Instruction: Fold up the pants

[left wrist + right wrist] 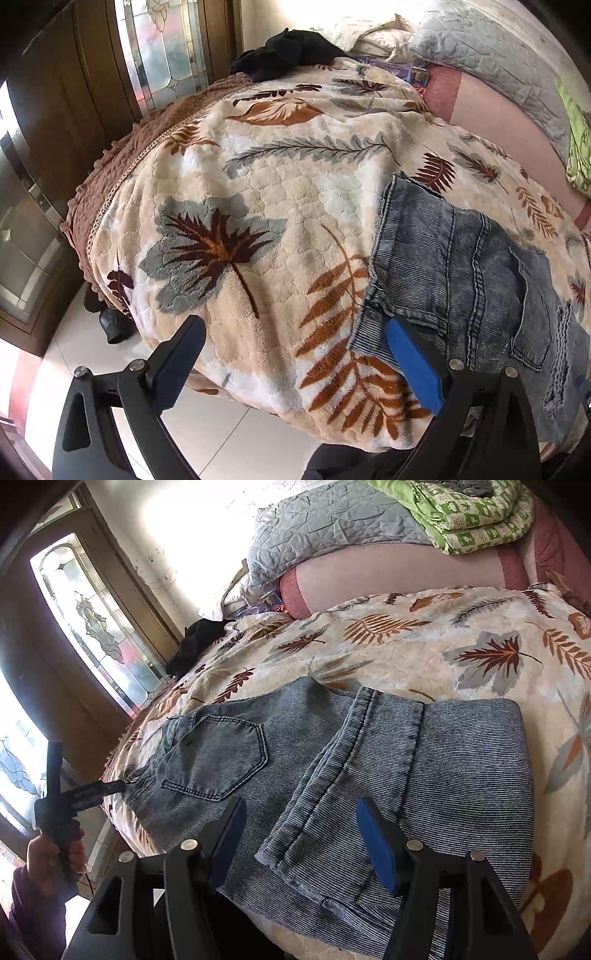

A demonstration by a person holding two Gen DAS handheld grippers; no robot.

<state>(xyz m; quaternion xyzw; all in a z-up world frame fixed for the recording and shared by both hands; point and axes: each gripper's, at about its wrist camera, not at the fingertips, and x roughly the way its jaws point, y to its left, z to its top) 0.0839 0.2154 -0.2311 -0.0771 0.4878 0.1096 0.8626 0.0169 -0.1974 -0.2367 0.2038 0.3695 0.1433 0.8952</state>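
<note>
Grey-blue denim pants lie on a bed, on a leaf-print blanket, near its front edge. Folded over: leg hems rest across the seat, back pocket facing up. Right gripper hovers over the hem end, jaws standing wide, nothing pinched between the blue pads. Left gripper at the waistband corner of the pants, jaws wide, one pad over the denim edge, the other over bare blanket. A hand holds its handle. Black garment at the far corner.
</note>
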